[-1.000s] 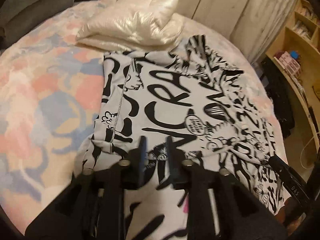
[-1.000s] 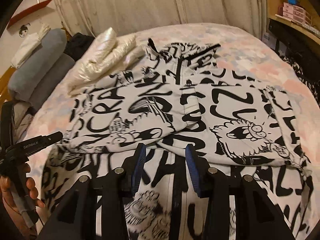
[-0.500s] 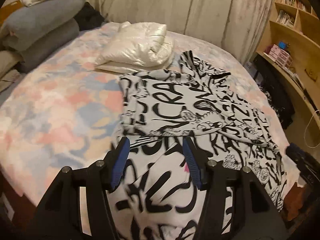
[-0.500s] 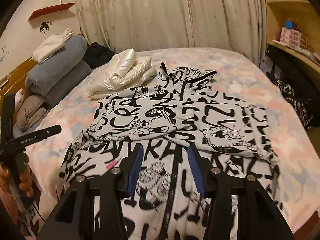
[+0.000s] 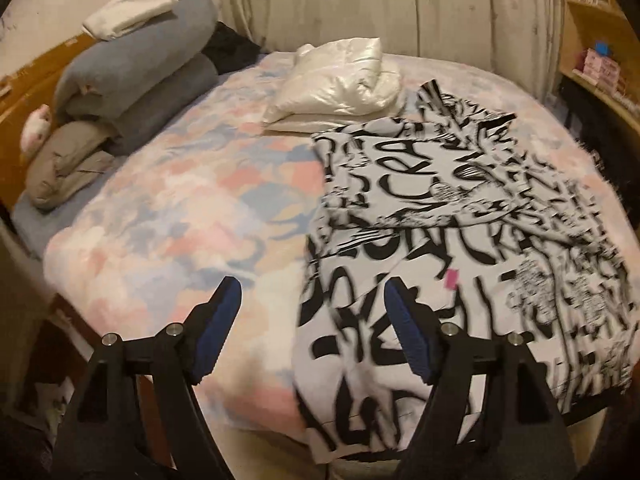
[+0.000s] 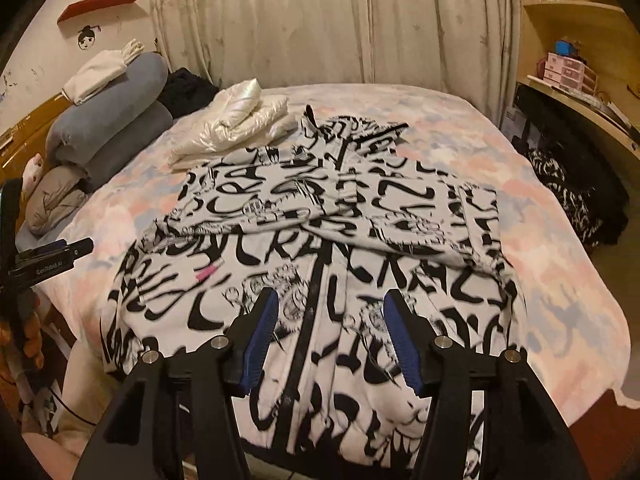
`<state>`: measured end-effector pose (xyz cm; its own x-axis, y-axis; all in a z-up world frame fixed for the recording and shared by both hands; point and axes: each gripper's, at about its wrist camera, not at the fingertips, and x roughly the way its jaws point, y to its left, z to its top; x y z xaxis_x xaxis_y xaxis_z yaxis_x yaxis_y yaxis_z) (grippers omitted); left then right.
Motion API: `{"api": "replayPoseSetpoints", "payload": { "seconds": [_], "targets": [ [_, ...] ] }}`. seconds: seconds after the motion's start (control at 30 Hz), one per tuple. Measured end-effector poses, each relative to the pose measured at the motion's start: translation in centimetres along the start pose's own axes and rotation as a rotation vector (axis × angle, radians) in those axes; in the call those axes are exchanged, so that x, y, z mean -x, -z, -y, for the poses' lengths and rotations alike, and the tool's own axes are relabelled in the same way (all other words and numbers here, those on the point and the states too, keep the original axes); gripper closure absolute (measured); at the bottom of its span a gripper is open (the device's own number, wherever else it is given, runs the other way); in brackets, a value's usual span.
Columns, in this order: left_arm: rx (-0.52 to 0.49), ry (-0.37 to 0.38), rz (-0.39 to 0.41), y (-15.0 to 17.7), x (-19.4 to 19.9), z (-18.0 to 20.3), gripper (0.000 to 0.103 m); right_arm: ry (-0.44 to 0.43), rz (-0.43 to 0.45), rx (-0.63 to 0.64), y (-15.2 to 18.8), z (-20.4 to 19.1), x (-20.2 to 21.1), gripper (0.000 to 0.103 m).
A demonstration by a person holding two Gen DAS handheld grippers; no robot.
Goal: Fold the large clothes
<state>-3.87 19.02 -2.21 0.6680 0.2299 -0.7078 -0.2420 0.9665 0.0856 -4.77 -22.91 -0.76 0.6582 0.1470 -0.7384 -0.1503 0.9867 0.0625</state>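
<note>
Your left gripper (image 5: 312, 316) is up over the near edge of the bed, and its jaws are opening with nothing between them. Your right gripper (image 6: 330, 330) hangs over the middle of the jacket (image 6: 320, 248), and its jaws are opening too, with no cloth pinched in them. That big black-and-white jacket lies flat on the bedspread (image 5: 160, 216), with both sleeves laid across its chest and its bottom hem hanging over the near edge of the bed. I think that hem is the risky part. If you grab only the top layer when you lift it, the back layer could stay behind and the fold would come out crooked. If you pull too hard, the sleeves could slide off the chest and you would have to lay them again. The bed is soft, so the cloth can bunch up when you press down. A shiny white puffy coat (image 5: 340, 76) sits folded just behind the jacket, touching its top corner, so a big fold could bump it. Rolled grey blankets (image 6: 112, 120) lie at the far left, curtains (image 6: 340, 20) hang behind the bed, and wooden shelves (image 6: 572, 40) stand on the right.
</note>
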Motion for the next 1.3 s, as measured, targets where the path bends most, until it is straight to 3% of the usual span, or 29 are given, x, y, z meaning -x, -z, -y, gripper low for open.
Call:
{"api": "replayPoseSetpoints", "payload": {
  "seconds": [0.27,0.57,0.87,1.3],
  "targets": [
    [-0.043,-0.086,-0.035,2.8,-0.6,-0.2,0.031,0.017,-0.057,0.018,2.5,0.2,-0.6,0.048],
    [-0.075,-0.036,-0.194,6.2,-3.2,-0.7,0.031,0.034,-0.107,0.014,5.5,1.5,-0.2,0.047],
    [-0.007,0.043,-0.384,8.4,-6.6,-1.3,0.031,0.034,-0.172,-0.092,9.4,5.9,-0.6,0.047],
    [0.08,0.145,-0.381,9.4,-7.0,-2.8,0.031,0.086,-0.225,-0.21,13.2,12.9,-1.2,0.047]
  ]
}}
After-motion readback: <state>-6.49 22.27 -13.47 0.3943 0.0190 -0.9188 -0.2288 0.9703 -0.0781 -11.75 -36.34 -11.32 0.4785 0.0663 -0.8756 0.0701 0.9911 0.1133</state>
